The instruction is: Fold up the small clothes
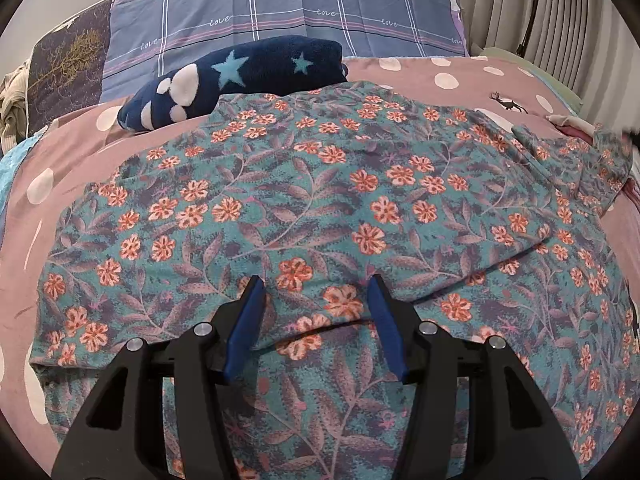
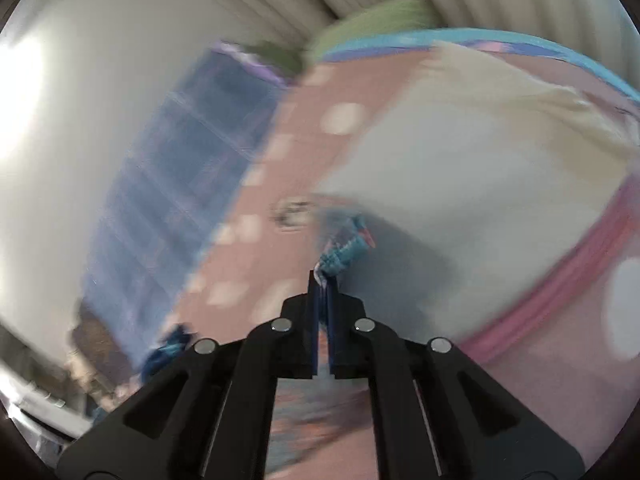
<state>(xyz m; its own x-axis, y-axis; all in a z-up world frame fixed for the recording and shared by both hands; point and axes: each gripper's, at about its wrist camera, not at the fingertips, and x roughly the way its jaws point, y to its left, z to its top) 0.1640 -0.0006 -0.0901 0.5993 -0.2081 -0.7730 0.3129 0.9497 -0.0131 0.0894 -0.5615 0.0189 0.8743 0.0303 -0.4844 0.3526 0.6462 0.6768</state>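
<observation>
Teal floral garment (image 1: 320,208) flat on bedspread (right corner lifted)

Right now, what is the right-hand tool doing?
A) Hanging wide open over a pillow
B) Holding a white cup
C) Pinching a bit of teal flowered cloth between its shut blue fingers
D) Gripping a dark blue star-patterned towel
C: in the right wrist view the right-hand tool has its blue fingers pressed together, with a tuft of the teal flowered cloth sticking out from their tips.

I see the bed (image 1: 460,76) carrying a floral garment (image 1: 320,208), a star-patterned blanket (image 1: 248,76) and a plaid pillow (image 1: 280,12).
</observation>
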